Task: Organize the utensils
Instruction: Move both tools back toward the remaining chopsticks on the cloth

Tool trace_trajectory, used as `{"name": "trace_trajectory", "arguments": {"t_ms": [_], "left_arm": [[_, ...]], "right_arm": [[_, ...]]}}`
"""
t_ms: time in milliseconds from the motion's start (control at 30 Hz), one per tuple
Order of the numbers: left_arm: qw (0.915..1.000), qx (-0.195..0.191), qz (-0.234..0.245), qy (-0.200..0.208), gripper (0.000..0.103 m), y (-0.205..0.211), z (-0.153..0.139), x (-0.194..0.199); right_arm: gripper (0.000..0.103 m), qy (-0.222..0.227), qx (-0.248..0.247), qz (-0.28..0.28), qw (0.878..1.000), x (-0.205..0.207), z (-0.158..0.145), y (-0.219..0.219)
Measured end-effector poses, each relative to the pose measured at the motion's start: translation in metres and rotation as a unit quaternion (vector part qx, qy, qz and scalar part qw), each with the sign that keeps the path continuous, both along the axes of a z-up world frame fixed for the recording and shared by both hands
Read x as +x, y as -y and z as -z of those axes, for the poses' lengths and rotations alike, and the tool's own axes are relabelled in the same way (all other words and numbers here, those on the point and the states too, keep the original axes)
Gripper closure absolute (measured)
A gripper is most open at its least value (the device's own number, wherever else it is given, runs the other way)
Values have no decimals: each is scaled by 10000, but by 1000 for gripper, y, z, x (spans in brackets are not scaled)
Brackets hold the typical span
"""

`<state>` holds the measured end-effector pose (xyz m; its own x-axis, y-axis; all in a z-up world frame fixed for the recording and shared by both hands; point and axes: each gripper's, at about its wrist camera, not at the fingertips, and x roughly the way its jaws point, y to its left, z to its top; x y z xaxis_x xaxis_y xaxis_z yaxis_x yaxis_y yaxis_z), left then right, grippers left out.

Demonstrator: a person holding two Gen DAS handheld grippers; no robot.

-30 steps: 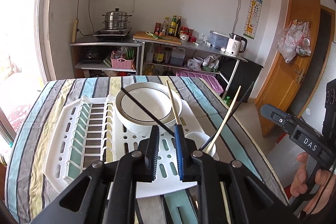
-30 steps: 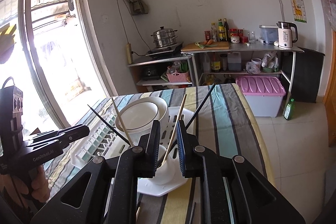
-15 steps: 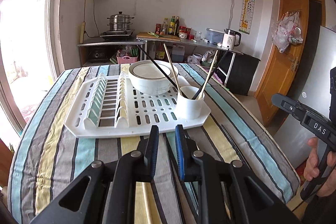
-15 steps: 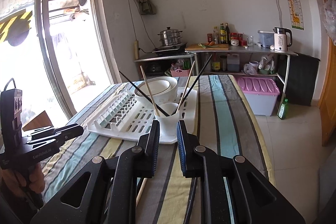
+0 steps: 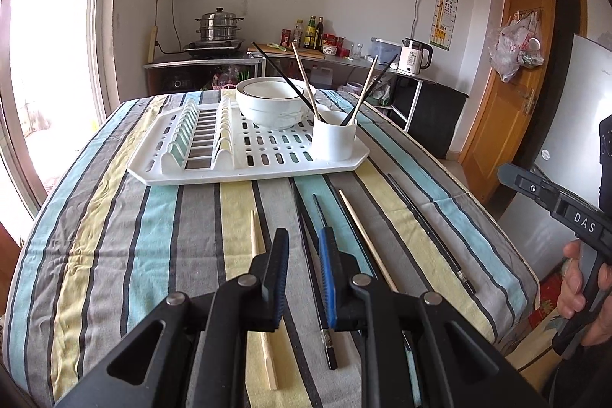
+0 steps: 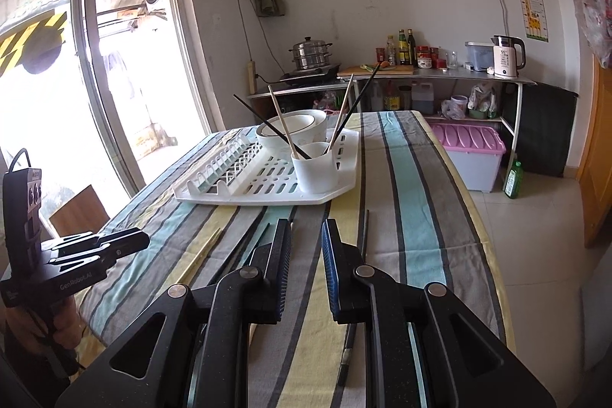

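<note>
1. Both handheld grippers are seen hovering over the striped cloth tabletop (image 5: 114, 236); the left gripper (image 5: 304, 251) and right gripper (image 6: 305, 239) are each shown with jaws parted and nothing held between them

2. Four chopsticks, two black and two pale wood, are seen standing splayed in the round white plastic cup (image 5: 334, 139), which sits on the slotted white plastic drying rack (image 5: 248, 155) beside the glossy white ceramic bowl with a dark rim line (image 5: 273, 102)

3. Loose chopsticks are left flat on the cloth near the left gripper: a pale wooden chopstick (image 5: 260, 297), a slim black chopstick with a metal band (image 5: 323, 278), a second wooden one (image 5: 367, 243) and a long black one (image 5: 428, 232)

4. Slippage is judged the main risk: thin, smooth, round sticks lying flush on soft fabric could roll aside or be pinched together with the cloth

5. The light cup could be tipped if a stick is dropped in at an angle against the splayed ones
</note>
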<state>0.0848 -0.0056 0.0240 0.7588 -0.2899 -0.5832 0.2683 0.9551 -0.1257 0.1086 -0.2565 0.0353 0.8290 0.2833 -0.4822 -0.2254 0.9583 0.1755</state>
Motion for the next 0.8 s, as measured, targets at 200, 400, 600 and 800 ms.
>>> {"name": "trace_trajectory", "arguments": {"t_ms": [200,400,600,800], "left_arm": [[10000,33,73,-57,86,5,4,2],[9996,60,81,-245,82,8,12,17],[9990,173,93,-404,82,13,19,35],[9970,344,184,-664,82,22,28,62]], "right_arm": [[86,-125,-20,-5,9999,3,9,-1],[86,-230,-19,-28,9997,10,16,-3],[86,-418,-48,16,9991,24,24,-3],[86,-659,-56,-108,9978,45,33,-14]]}}
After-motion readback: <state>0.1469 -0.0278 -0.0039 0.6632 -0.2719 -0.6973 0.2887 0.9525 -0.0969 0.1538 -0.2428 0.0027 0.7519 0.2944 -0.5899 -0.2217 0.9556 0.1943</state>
